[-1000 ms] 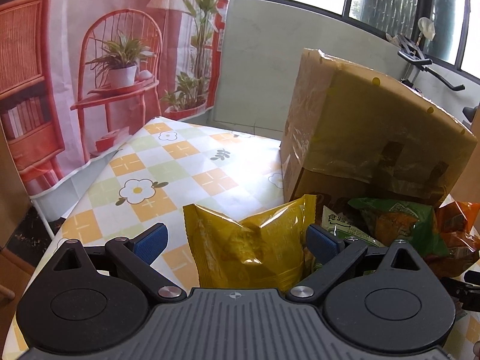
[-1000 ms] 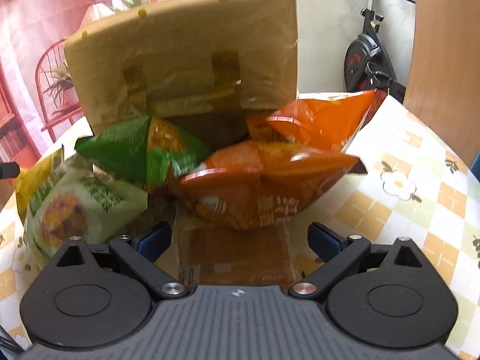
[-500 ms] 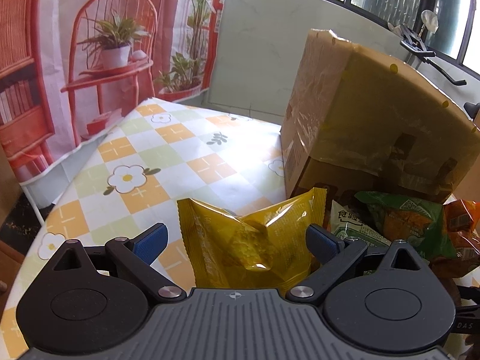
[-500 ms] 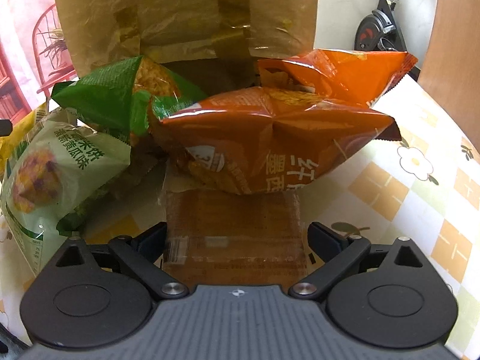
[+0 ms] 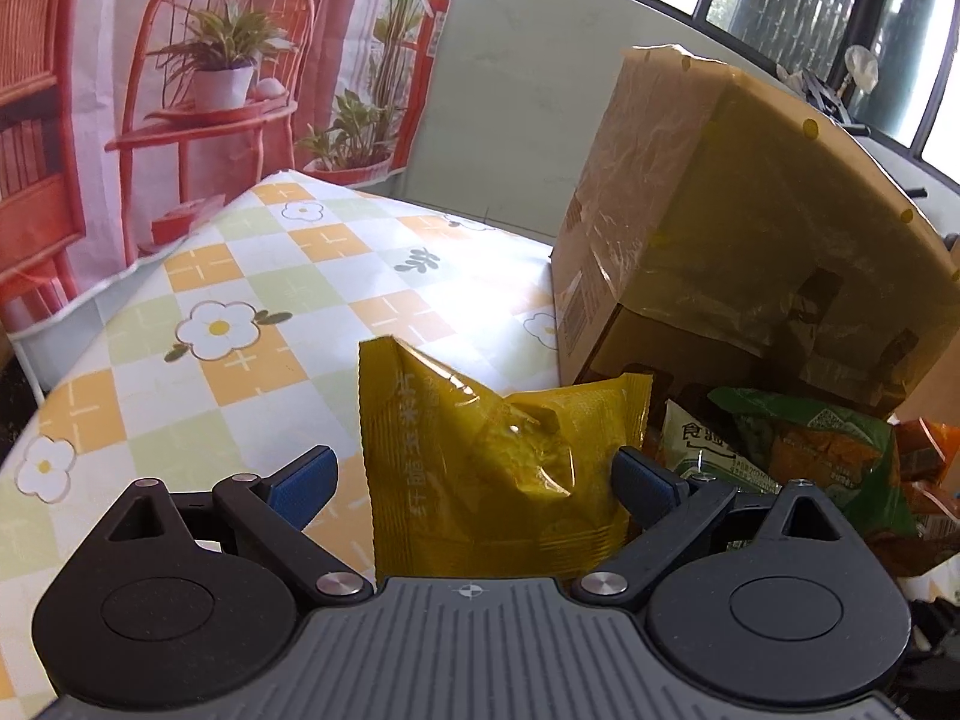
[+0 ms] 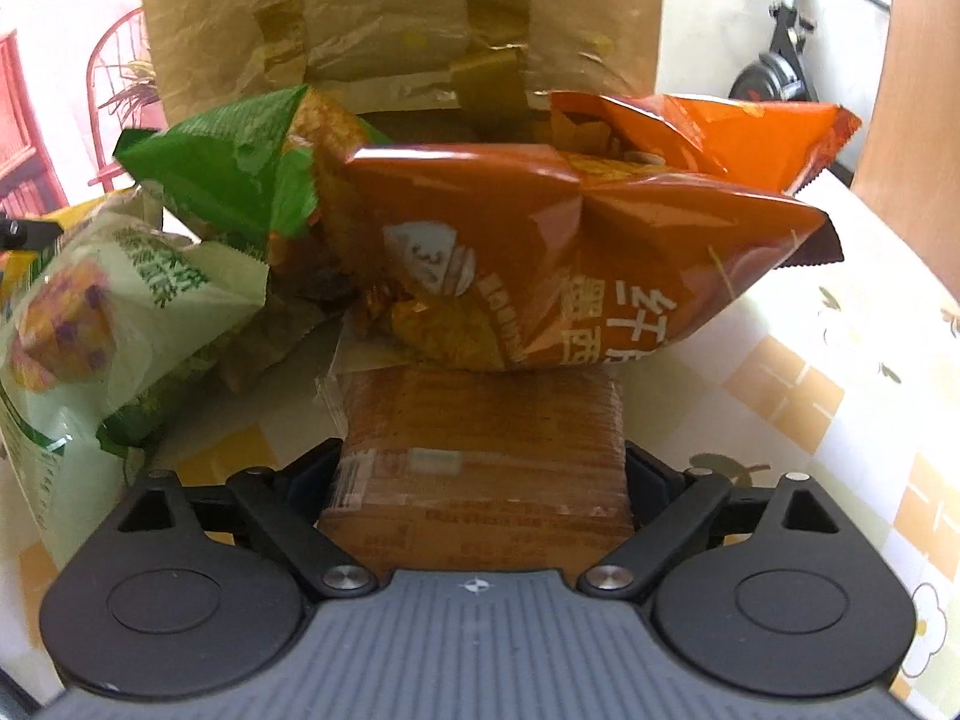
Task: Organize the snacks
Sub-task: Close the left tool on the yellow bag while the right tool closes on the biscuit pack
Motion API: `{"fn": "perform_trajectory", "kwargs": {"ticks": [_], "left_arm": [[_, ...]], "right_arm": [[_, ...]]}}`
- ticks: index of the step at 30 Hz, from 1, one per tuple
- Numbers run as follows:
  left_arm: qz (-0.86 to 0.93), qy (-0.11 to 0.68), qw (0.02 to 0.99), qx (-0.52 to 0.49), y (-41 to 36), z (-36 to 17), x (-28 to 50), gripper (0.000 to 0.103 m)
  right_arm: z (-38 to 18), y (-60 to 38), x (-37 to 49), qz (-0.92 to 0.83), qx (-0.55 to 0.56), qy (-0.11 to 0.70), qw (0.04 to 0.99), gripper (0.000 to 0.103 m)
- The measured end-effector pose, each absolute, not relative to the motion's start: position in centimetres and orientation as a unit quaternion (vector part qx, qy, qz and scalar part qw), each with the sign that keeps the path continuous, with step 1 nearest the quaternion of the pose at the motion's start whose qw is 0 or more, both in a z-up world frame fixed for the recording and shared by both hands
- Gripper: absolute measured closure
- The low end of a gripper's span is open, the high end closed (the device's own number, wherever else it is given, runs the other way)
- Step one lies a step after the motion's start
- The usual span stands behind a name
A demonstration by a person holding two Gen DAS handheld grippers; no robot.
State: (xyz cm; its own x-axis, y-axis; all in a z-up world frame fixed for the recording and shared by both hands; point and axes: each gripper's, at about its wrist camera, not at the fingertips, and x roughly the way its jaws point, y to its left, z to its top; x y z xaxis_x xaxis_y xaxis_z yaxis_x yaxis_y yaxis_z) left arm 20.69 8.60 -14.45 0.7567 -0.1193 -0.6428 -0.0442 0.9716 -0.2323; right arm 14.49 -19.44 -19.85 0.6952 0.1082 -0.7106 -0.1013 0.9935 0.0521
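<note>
Left gripper [image 5: 474, 480]: I have its jaws wide apart, straddling the yellow snack bag [image 5: 498, 468]. The blue pad on my right side sits just at the bag's edge; I cannot tell whether it touches. The other pad stands clear of the bag, so nothing is gripped.

Yellow snack bag: between the left gripper's fingers, lying on the table [image 5: 252, 324], which wears an orange, green and white checked cloth with white flowers.

Cardboard box [image 5: 720, 240]: ahead and to the right of the left gripper, wrapped in wrinkled film and tape, with its open side facing the snack pile.

Pale green bag [image 5: 696, 444] and dark green bag [image 5: 810, 450]: just right of the left gripper's right finger, at the foot of the box.

Right gripper [image 6: 480, 468]: I have its jaws wide, one on each side of the brown flat packet [image 6: 480, 438]. Both fingertips are close against the packet's sides; I cannot tell whether they press on it.

Brown flat packet: lying flat on the table directly between the right gripper's fingers, its far end tucked under the large orange bag [image 6: 570, 264].

Large orange bag: straight ahead of the right gripper, lying on the packet. A second orange bag [image 6: 720, 132] sits behind it, toward the right.

From this side the dark green bag [image 6: 228, 168] is ahead-left, and the pale green bag [image 6: 108, 324] is nearer on the left.

Backdrop [image 5: 180, 90]: printed red chair and potted plants, beyond the table's far left edge.
</note>
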Motion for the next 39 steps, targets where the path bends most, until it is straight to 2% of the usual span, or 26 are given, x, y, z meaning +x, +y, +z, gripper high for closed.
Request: {"fn": "perform_trajectory", "kwargs": {"ticks": [12, 17, 21, 39], "left_arm": [[-0.040, 0.362, 0.920, -0.145, 7.9, -16.4, 21.7, 0.007], [-0.041, 0.352, 0.923, -0.152, 8.1, -16.1, 21.6, 0.024], [-0.020, 0.343, 0.931, -0.128, 8.0, -15.5, 21.1, 0.028], [-0.003, 0.311, 0.941, -0.135, 8.5, -12.9, 18.3, 0.028]], "right_arm": [[-21.0, -18.9, 14.1, 0.057, -0.012, 0.369, 0.928, 0.004], [-20.6, -18.9, 14.0, 0.057, -0.014, 0.367, 0.928, 0.004], [-20.6, -18.8, 14.0, 0.057, -0.014, 0.367, 0.928, 0.004], [-20.2, -19.0, 14.0, 0.052, -0.008, 0.378, 0.924, 0.006]]}}
